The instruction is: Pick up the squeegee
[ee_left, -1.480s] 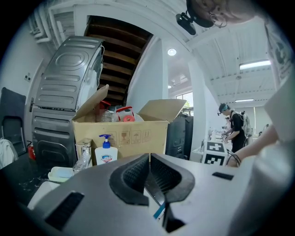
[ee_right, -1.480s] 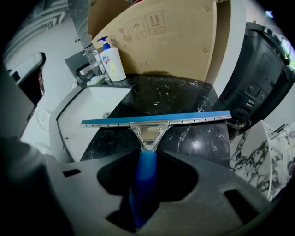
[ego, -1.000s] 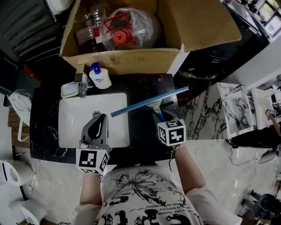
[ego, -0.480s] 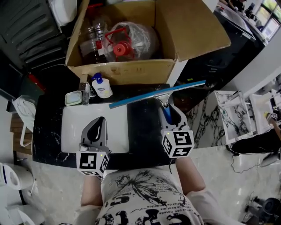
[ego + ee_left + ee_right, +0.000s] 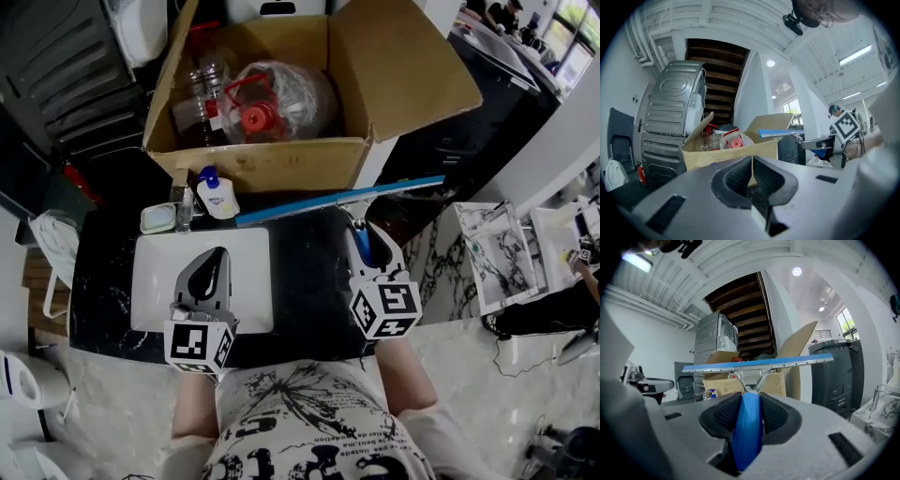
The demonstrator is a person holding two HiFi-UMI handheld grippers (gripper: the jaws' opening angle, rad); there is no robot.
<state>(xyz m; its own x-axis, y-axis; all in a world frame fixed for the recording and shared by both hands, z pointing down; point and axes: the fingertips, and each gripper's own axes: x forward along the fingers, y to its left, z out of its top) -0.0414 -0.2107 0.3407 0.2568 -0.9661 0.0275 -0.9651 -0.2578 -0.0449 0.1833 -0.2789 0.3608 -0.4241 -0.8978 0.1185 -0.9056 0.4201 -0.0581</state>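
Observation:
The squeegee has a blue handle (image 5: 749, 427), a metal yoke and a long blue blade (image 5: 337, 200) (image 5: 759, 363). My right gripper (image 5: 361, 246) (image 5: 750, 416) is shut on the handle and holds the squeegee in the air above the black countertop (image 5: 309, 281). The blade lies crosswise just in front of the cardboard box (image 5: 281, 155). My left gripper (image 5: 211, 274) (image 5: 751, 176) hovers over the white sink basin (image 5: 155, 281), its pads pressed together with nothing between them. The blade (image 5: 780, 133) also shows at the right of the left gripper view.
The open cardboard box holds bottles and a bagged red-capped item (image 5: 258, 94). A soap pump bottle (image 5: 216, 195), a faucet (image 5: 184, 202) and a soap dish (image 5: 156, 218) stand behind the basin. A marble-patterned shelf (image 5: 492, 248) is at the right.
The right gripper has lifted the squeegee off the counter and swung it level; the blade now sits farther back, near the box. The left gripper rose slightly.

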